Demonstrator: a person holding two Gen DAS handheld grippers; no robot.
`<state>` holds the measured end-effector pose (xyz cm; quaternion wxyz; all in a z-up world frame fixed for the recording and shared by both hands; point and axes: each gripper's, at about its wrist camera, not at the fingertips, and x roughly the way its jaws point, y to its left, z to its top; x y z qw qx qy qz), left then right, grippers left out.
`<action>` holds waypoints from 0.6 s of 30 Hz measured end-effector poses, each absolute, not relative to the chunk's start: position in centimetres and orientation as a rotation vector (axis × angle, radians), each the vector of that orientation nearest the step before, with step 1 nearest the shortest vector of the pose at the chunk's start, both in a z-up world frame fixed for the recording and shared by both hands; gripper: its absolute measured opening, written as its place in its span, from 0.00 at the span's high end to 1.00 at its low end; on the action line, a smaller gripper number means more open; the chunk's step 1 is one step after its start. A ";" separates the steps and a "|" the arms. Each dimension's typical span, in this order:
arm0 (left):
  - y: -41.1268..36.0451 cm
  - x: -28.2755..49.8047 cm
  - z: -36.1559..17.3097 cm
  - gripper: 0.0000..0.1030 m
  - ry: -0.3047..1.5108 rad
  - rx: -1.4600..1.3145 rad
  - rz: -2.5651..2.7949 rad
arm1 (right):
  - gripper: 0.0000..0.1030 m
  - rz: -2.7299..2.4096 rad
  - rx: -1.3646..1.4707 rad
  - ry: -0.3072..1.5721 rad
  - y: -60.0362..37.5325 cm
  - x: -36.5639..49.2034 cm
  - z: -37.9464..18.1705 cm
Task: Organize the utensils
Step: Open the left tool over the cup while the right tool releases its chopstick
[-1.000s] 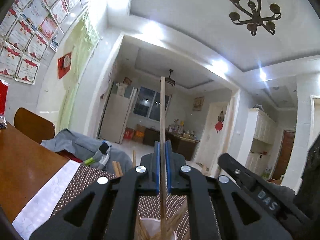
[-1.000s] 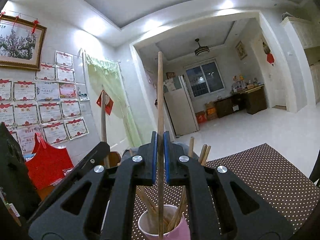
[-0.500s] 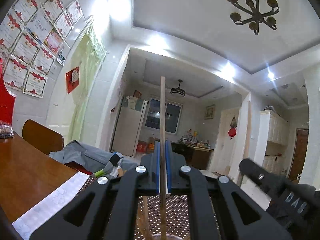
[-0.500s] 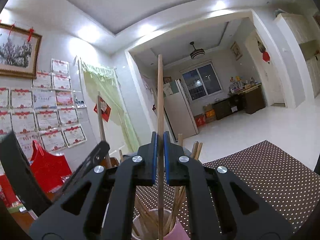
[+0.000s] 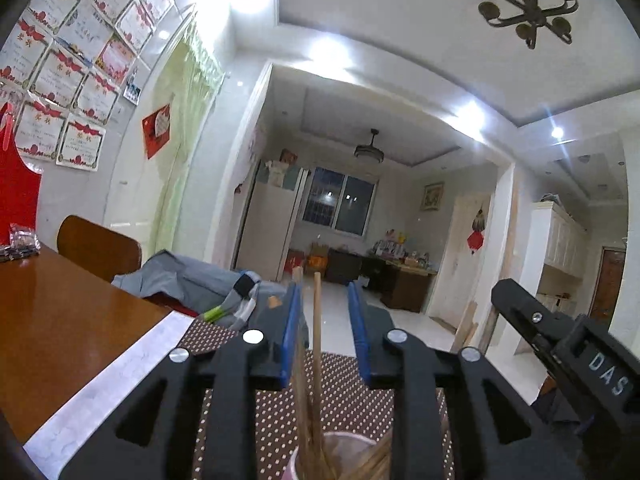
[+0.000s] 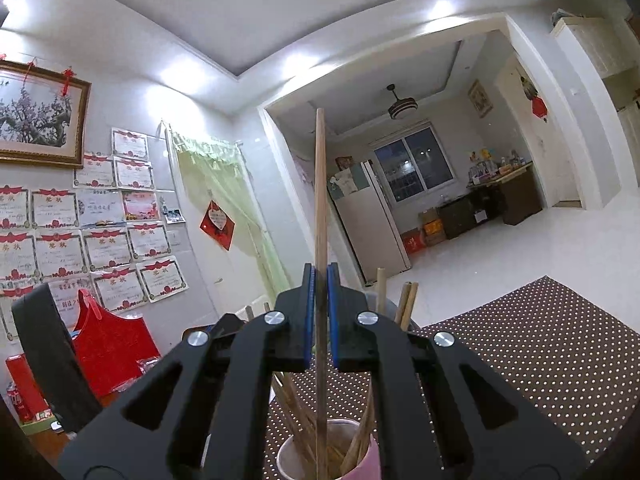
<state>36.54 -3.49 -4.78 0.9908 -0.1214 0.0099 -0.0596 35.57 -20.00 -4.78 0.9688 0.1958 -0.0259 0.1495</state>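
Left gripper: held level above the cup; its blue-padded jaws have just been opening and now stand apart, released, nothing pressed between them.
Released chopstick: a wooden stick is seen standing in the gap between the left jaws, clear of both pads, its lower end down in the cup.
Right gripper: clenched on a single upright chopstick; the blue pads are pressed against the stick from both sides.
Held chopstick: its top reaches well above the right jaws, and its lower end is seen inside the cup.
Cup: a pale pink cup is seen directly below both grippers; only its rim and upper wall show at the bottom edge of each view.
Cup contents: several wooden chopsticks are stood in it, leaning at different angles, some tips showing above the right gripper's body.
Placemat: a brown mat with white dots is laid under the cup.
Table: a glossy brown wooden top is seen left of the mat.
Chair: a brown chair back stands beyond the table edge.
Grey garment: draped beyond the mat's far edge.
Other gripper in the left view: the right gripper's black body is seen at the right edge, near the left one.
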 end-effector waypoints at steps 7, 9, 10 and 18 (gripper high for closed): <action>-1.8 34.6 -3.8 0.68 0.129 -0.257 -0.070 | 0.93 0.292 0.375 -0.056 -19.7 35.4 -5.0; -1.4 34.1 -3.8 0.67 0.152 -0.243 -0.046 | 0.93 0.288 0.371 -0.065 -19.6 35.3 -5.0; -1.3 33.8 -3.7 0.67 0.159 -0.237 -0.037 | 0.93 0.284 0.368 -0.076 -19.6 35.2 -5.0; -0.6 33.1 -3.6 0.65 0.170 -0.203 -0.013 | 0.93 0.278 0.340 -0.077 -19.0 35.2 -5.5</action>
